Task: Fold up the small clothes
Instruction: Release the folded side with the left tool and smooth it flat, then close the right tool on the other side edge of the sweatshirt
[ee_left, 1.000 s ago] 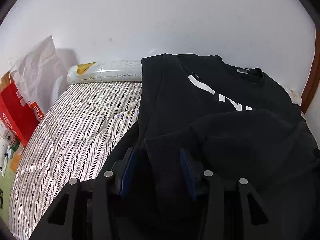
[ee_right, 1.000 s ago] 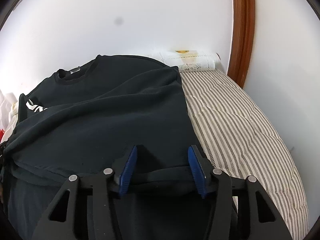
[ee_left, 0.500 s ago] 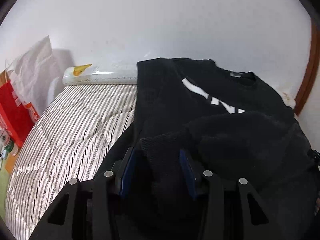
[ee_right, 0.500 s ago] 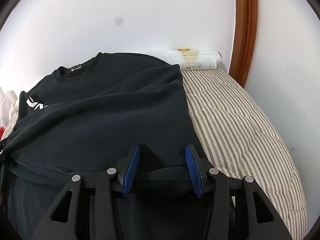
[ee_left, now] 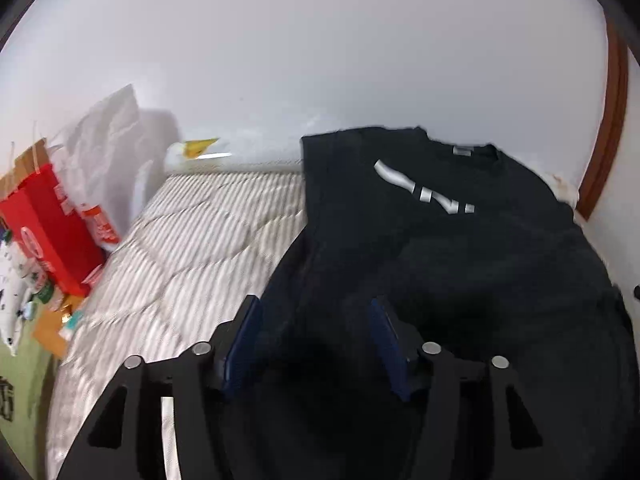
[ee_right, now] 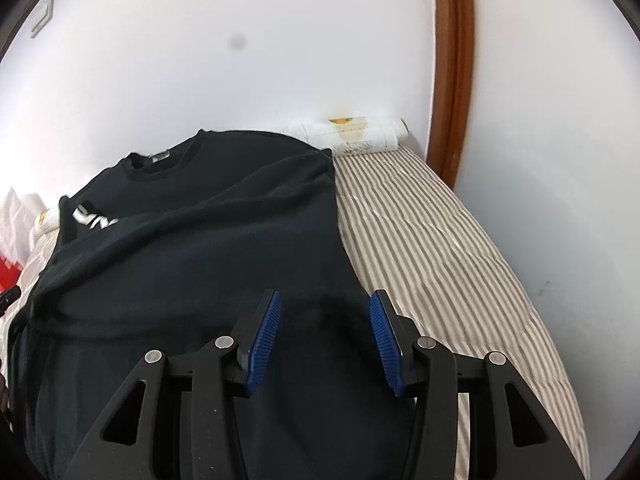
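A black sweatshirt (ee_left: 460, 248) with white lettering lies on the striped bed, both sleeves folded in over its body. It also shows in the right wrist view (ee_right: 200, 248). My left gripper (ee_left: 316, 312) is open above the garment's lower left part, its blue pads apart with nothing between them. My right gripper (ee_right: 324, 308) is open above the lower right part, near the sweatshirt's right edge, also holding nothing.
The striped quilt (ee_left: 192, 264) extends left of the sweatshirt and right of it (ee_right: 440, 240). A red box (ee_left: 48, 232) and a white bag (ee_left: 104, 160) stand at the bed's left. A rolled white cloth (ee_right: 360, 136) lies by the wall. A brown door frame (ee_right: 456, 64) rises at right.
Both grippers have let go of the dark cloth and lifted up and back. The sweatshirt now lies lower in both views with its sleeves folded in.
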Demonstrator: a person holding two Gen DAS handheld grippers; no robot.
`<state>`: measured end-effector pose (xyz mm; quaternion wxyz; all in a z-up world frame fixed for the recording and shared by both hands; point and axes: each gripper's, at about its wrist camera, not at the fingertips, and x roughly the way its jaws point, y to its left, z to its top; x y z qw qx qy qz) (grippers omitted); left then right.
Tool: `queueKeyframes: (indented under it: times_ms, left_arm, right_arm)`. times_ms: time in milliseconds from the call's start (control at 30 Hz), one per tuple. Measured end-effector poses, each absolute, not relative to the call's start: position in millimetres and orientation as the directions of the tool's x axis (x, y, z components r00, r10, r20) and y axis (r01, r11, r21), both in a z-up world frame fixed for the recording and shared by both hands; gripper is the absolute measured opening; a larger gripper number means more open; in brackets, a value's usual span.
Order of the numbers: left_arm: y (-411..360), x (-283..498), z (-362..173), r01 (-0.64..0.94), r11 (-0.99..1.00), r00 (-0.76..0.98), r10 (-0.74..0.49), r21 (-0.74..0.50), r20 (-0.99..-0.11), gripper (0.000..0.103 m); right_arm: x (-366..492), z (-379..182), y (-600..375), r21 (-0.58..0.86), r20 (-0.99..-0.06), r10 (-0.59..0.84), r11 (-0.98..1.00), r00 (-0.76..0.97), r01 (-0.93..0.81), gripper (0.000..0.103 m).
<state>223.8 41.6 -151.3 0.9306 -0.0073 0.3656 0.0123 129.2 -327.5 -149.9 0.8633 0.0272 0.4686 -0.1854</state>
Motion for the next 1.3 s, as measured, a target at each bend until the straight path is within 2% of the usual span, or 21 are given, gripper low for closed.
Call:
queueKeyframes:
  times_ms: [300,767,1000,1233,1300]
  left_arm:
    - [88.5,149.1,-170.1,-0.065,0.995,0.681,-0.012,-0.076,-0.732,0.060]
    - [98.5,60.1,-195.3,0.032,0.994,0.621,-0.104,-0.108,-0.777,0.060]
    - [78.4,39.3,-197.5,0.096,0.984,0.618,-0.178,-0.151,-0.766,0.059]
    - [62.6,41.3,-198.0,0.080,0.989,0.619,-0.148,-0.126,-0.771,0.058]
    - [58.0,45.1,-197.9,0.072,0.992,0.618,-0.130,-0.108,-0.775,0.058]
  right_arm:
    - [46.6,-148.1,-318.3,-0.162,-0.853,-0.288,0.939,0.435,0.304,0.047]
    - [-51.7,-159.6,-313.2,-0.044,-0.896,-0.176,0.949,0.408,0.313,0.047]
    - [-81.1,-152.9,-306.7,0.048,-0.901,-0.088,0.953,0.425,0.299,0.047]
    - [-86.1,-155.2,-275.0,0.037,-0.901,-0.070,0.971,0.428,0.236,0.049]
    - [-79.6,-157.8,-270.5,0.010,-0.899,-0.102,0.968,0.426,0.252,0.049]
